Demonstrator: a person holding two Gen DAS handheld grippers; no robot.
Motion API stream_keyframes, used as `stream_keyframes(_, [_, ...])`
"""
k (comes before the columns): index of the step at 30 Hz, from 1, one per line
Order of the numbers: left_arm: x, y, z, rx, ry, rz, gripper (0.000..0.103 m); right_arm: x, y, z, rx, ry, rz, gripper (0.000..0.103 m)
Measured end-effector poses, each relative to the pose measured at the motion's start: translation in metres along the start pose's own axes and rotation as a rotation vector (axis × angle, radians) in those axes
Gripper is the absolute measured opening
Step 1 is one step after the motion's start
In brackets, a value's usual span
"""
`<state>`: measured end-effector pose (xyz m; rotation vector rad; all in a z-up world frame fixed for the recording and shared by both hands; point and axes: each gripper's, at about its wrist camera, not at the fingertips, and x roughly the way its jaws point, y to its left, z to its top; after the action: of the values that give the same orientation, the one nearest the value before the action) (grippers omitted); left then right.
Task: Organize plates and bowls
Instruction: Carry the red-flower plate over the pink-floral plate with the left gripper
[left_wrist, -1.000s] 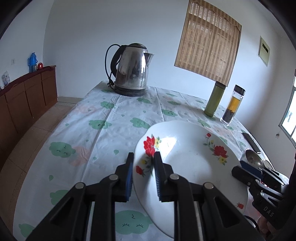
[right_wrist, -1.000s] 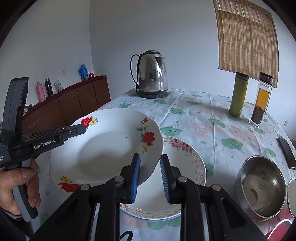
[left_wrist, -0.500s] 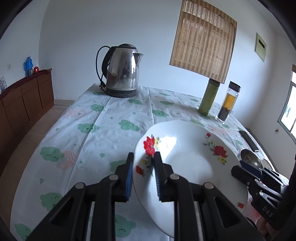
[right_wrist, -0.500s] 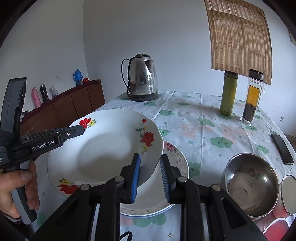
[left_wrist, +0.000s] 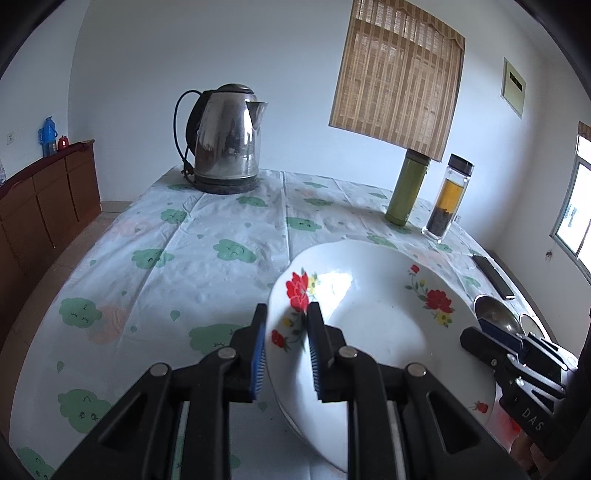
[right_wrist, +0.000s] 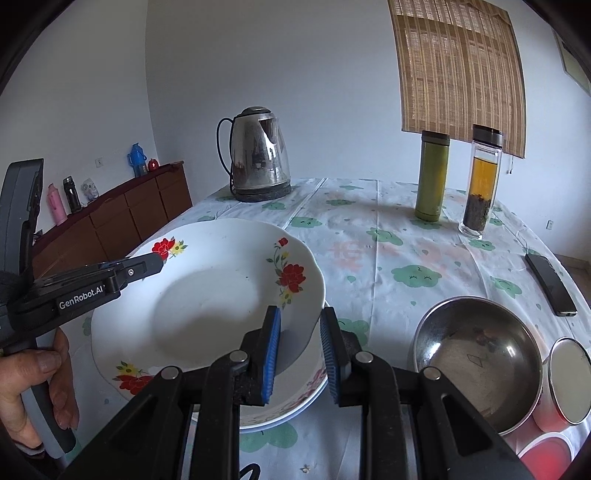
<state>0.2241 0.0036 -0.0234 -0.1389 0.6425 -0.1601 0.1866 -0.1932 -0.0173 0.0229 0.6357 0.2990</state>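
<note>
- Now the left gripper (left_wrist: 284, 350) and the right gripper (right_wrist: 299, 354) each pinch one edge of the flower plate (right_wrist: 207, 295), so it stays level
- It hangs over another plate (right_wrist: 295, 402) on the table (right_wrist: 369, 236), likely to stack

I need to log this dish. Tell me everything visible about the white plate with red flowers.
The white flowered plate is round and deep, with a wavy rim, and looks like glazed ceramic, with red and yellow flower sprays around its border. It is held tilted above another plate, the left gripper and right gripper each clamping opposite rim edges between their jaws.
</note>
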Motion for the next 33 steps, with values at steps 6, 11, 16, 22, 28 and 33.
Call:
stream_keyframes(6, [0.005, -0.007, -0.004, 0.029, -0.001, 0.006, 0.017, 0.003, -0.004, -0.001, 0.007, 0.012, -0.020, 0.024])
stream_keyframes(11, [0.012, -0.007, -0.008, 0.024, 0.010, 0.002, 0.017, 0.009, -0.006, -0.003, 0.010, 0.031, -0.034, 0.024])
stream_keyframes(16, [0.013, -0.010, -0.011, 0.029, 0.009, -0.003, 0.017, 0.011, -0.008, -0.004, 0.011, 0.037, -0.050, 0.024])
stream_keyframes(22, [0.013, -0.014, -0.013, 0.047, -0.002, -0.003, 0.017, 0.013, -0.009, -0.005, 0.012, 0.041, -0.066, 0.024])
stream_keyframes(28, [0.015, -0.017, -0.015, 0.061, 0.005, -0.004, 0.017, 0.014, -0.010, -0.006, 0.012, 0.046, -0.082, 0.024])
stream_keyframes(33, [0.016, -0.019, -0.017, 0.069, 0.008, -0.004, 0.017, 0.015, -0.012, -0.006, 0.013, 0.049, -0.089, 0.024])
